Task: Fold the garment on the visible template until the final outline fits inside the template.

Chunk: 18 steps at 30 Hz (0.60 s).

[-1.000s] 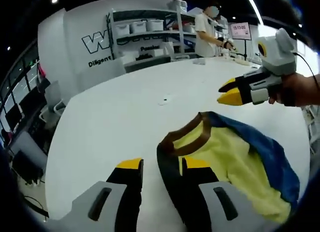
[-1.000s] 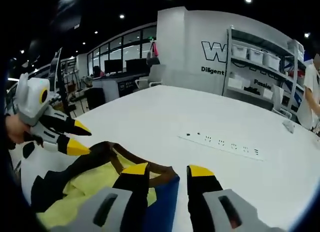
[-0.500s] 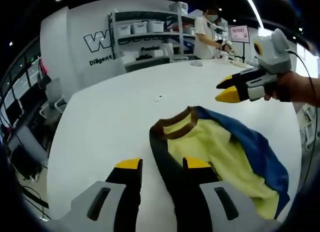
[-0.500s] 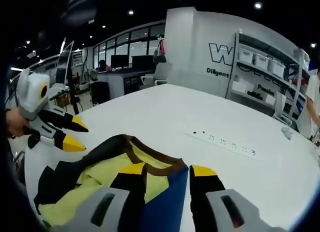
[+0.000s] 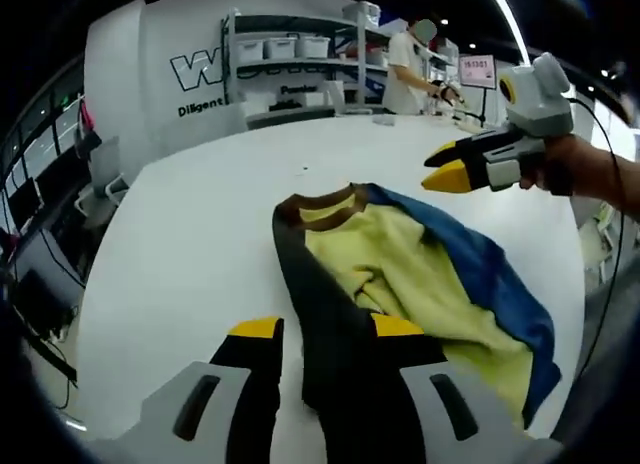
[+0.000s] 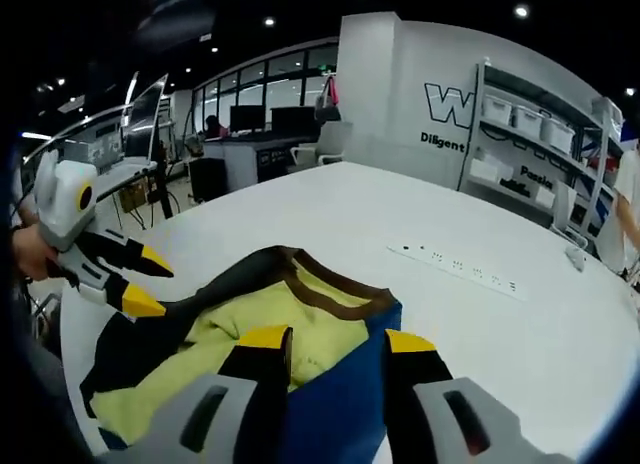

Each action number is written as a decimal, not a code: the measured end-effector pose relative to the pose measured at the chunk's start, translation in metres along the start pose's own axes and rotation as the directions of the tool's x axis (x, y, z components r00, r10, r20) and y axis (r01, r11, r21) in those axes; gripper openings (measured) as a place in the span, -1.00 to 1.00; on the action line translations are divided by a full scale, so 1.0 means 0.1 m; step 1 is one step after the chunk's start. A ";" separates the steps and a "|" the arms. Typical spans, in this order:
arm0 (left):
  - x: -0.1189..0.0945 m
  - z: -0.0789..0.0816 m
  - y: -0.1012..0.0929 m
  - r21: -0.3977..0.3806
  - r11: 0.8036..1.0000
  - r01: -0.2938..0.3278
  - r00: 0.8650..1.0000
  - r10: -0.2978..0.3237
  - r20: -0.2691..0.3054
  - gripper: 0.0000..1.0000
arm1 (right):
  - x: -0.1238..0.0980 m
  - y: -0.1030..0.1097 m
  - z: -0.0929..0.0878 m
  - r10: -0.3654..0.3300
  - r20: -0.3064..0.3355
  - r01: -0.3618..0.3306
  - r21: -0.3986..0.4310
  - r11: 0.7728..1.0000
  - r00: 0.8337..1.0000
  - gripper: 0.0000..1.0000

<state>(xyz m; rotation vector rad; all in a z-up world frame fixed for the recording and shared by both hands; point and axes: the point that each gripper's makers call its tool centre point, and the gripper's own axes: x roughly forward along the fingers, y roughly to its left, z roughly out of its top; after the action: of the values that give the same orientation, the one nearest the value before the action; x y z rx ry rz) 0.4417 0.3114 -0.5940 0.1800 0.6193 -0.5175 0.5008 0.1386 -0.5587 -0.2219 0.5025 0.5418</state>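
Left gripper view: a rumpled garment (image 5: 400, 274) is spread on the white tabletop (image 5: 190, 234), its yellow inner side turned up, a brown collar at the far end, a black panel along the left and a blue panel along the right. The black panel runs down between the yellow-tipped jaws of the left claw (image 5: 320, 329), which stand apart with the cloth between them; whether the cloth is actually pinched cannot be told. The right claw (image 5: 445, 169) is seen at the far right, held in a person's hand (image 5: 560, 164) above the tabletop, its tips nearly together and clear of the garment. Shelves with white bins (image 5: 290, 54) stand against the far wall, and a person (image 5: 410, 69) stands beside them.

In the right gripper view, the blue panel of the garment (image 6: 300, 324) lies between the jaws of the right claw (image 6: 335, 342), which stand apart; a grip cannot be confirmed. The left claw (image 6: 130, 279) is seen at the left, near the black edge of the cloth. A power strip (image 6: 460, 269) lies on the tabletop (image 6: 330, 204), far from the garment.
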 end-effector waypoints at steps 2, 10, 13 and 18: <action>-0.03 -0.06 -0.02 -0.007 1.000 0.005 1.000 -0.005 -0.003 -0.42 | -0.02 0.02 -0.02 0.002 -0.002 -0.002 -0.001 1.000 1.000 -0.38; -0.14 -0.17 -0.07 -0.020 1.000 0.015 1.000 -0.015 -0.008 -0.42 | -0.08 0.11 -0.11 0.015 -0.012 -0.015 0.009 1.000 1.000 -0.38; -0.17 -0.20 -0.11 -0.025 0.999 0.025 1.000 -0.025 -0.013 -0.41 | -0.09 0.14 -0.16 0.022 -0.021 -0.021 0.005 1.000 1.000 -0.37; -0.19 -0.28 -0.21 -0.056 0.997 0.059 0.998 -0.060 -0.010 -0.38 | -0.12 0.33 -0.43 0.067 -0.088 -0.071 -0.043 0.997 0.994 -0.36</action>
<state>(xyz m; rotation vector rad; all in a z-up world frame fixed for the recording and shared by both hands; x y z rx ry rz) 0.4035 0.3096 -0.6053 0.1121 0.6510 -0.5561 0.4568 0.1464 -0.5915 -0.2738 0.5835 0.6137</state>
